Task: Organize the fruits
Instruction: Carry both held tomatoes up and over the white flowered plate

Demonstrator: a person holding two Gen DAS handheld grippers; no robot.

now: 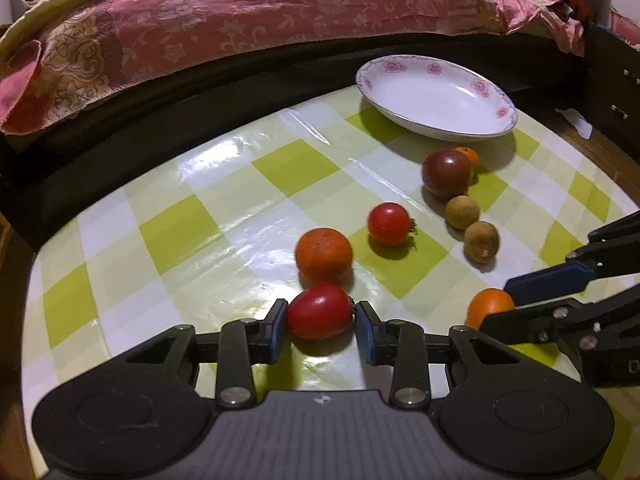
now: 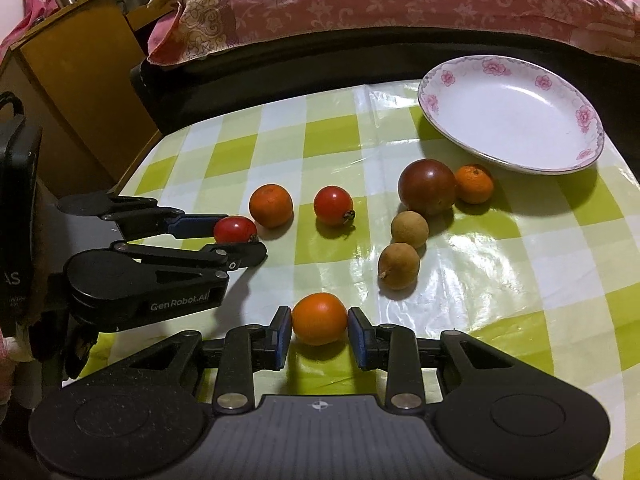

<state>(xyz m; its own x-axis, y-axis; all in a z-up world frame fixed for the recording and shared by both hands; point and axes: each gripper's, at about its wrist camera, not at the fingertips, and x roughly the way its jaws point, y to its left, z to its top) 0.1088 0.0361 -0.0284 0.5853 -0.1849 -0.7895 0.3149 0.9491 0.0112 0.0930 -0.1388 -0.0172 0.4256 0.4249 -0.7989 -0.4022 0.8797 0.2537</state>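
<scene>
My left gripper [image 1: 321, 314] is shut on a red tomato [image 1: 320, 311] that rests on the checked tablecloth; it also shows in the right wrist view [image 2: 236, 236]. My right gripper [image 2: 319, 322] is shut on an orange fruit [image 2: 319, 319], which shows at the right of the left wrist view [image 1: 486, 305]. Beyond lie an orange [image 1: 323, 255], a second red tomato [image 1: 389, 224], two brown longans [image 1: 462, 212] [image 1: 481, 241], a dark purple tomato [image 1: 447, 173] and a small orange [image 1: 468, 155]. A white floral plate [image 1: 436, 96] stands empty at the back right.
The green and white checked tablecloth [image 1: 224, 200] covers the table. A bed with a pink floral cover [image 1: 240, 20] runs along the far edge. A wooden cabinet [image 2: 72, 80] stands at the left of the right wrist view. A dark drawer unit [image 1: 616, 92] is at the far right.
</scene>
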